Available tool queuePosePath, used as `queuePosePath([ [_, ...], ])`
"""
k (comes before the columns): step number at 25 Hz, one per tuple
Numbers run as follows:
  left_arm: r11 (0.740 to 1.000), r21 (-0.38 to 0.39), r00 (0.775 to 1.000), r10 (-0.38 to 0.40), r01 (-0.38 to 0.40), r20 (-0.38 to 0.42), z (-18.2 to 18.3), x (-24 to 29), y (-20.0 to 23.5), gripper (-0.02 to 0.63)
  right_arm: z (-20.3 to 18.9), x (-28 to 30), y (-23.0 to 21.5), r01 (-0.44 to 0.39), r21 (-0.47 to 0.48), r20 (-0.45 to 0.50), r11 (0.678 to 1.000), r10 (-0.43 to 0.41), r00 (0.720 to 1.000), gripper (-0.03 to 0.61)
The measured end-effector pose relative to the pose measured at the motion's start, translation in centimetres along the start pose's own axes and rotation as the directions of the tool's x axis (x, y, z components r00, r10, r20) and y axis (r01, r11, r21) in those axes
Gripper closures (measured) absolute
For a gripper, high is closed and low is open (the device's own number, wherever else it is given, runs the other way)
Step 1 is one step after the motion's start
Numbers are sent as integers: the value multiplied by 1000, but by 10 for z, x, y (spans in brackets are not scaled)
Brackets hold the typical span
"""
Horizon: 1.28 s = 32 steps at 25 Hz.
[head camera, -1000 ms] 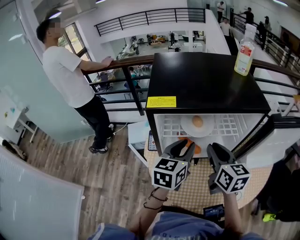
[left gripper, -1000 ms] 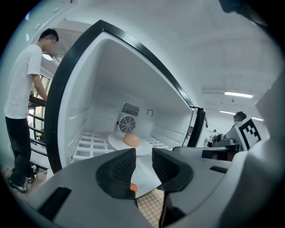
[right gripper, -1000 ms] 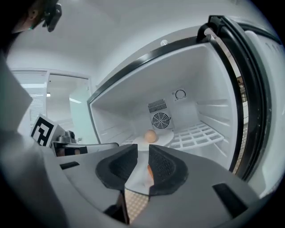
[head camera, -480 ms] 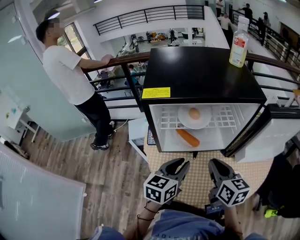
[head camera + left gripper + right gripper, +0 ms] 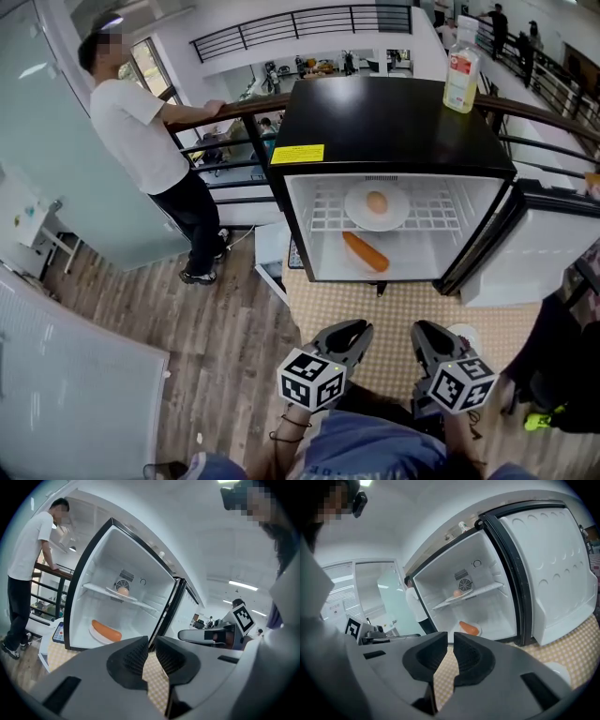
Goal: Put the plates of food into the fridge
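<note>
The small black fridge (image 5: 394, 112) stands open. A white plate with an egg (image 5: 376, 206) rests on its wire shelf, and a plate with a sausage (image 5: 364, 253) lies on its floor. Both grippers are held low and well in front of the fridge, over the checkered mat. My left gripper (image 5: 349, 330) has just been closing; a narrow gap remains between its pads (image 5: 136, 656) and nothing is in it. My right gripper (image 5: 424, 333) looks shut and empty. The left gripper view shows the sausage (image 5: 106, 630) and the egg (image 5: 123, 591). The right gripper view shows the sausage (image 5: 469, 628).
The fridge door (image 5: 544, 244) stands open to the right. A plastic bottle (image 5: 460, 80) stands on the fridge top. A person in a white shirt (image 5: 141, 141) leans on the railing (image 5: 234, 112) at the left. A white round thing (image 5: 466, 336) lies on the checkered mat (image 5: 394, 305).
Both grippers have drawn back from the fridge opening toward my body and sunk. The left jaws have narrowed from wide apart to a slim gap.
</note>
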<state>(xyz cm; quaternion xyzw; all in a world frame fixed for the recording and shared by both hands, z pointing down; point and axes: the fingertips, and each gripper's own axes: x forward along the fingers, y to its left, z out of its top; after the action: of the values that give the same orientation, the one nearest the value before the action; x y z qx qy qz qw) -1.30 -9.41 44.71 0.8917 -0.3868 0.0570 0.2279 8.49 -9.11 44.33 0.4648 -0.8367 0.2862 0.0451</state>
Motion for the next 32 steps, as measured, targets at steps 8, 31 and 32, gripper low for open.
queuePosePath([
  [8, 1000, 3, 1000, -9, 9, -7, -21, -2, -30, 555, -21, -23, -3, -19, -5, -34, 1000, 19, 999, 526],
  [31, 997, 50, 995, -49, 54, -92, -52, 19, -62, 583, -35, -52, -45, 38, 40, -29, 998, -37, 999, 526],
  [32, 997, 48, 993, -54, 59, -100, -56, 21, -63, 583, -37, -55, -49, 47, 46, -28, 998, -46, 999, 526],
])
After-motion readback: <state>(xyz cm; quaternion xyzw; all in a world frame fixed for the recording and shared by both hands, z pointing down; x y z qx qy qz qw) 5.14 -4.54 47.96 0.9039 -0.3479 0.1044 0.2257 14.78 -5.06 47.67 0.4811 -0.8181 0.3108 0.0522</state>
